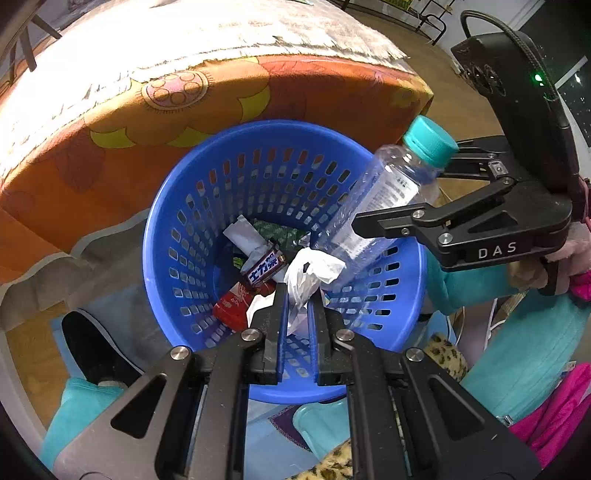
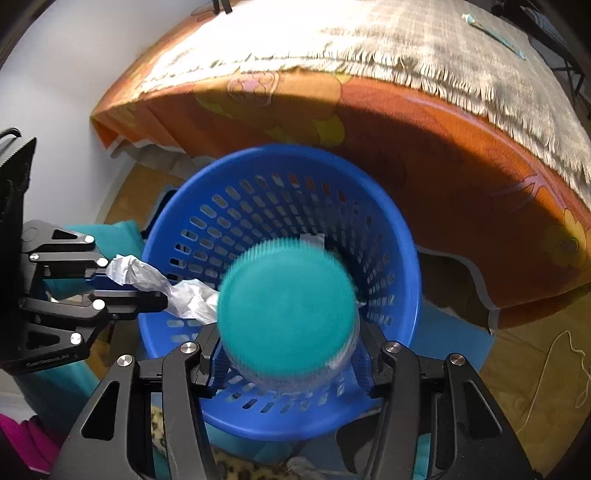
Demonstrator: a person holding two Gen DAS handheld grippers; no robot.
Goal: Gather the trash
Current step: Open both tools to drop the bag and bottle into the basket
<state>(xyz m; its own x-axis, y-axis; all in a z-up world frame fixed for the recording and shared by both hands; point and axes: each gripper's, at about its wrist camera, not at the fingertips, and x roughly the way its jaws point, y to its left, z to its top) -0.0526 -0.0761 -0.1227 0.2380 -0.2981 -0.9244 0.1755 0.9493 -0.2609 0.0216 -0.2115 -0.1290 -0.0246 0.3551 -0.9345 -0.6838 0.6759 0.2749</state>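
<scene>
- Your left gripper (image 1: 298, 314) is clenched on a crumpled white plastic wrapper (image 1: 312, 273), which hangs at lower centre of the left wrist view, directly over the mouth of the blue basket (image 1: 159, 236).
- Your right gripper (image 1: 373, 206) is grasping a clear plastic bottle (image 1: 380, 195) across its body; the teal cap (image 1: 430, 142) tilts up toward the upper right and the base points down into the basket.
- Both pieces look ready to drop. The bottle's long axis runs slantwise across the right rim, so I'd judge it may catch there unless the base goes in first.
- The basket already holds wrappers (image 1: 264, 264) at its bottom.
- It stands on the floor just below an orange flowered cloth (image 1: 314, 92) under a fringed beige cover (image 1: 221, 33).
</scene>
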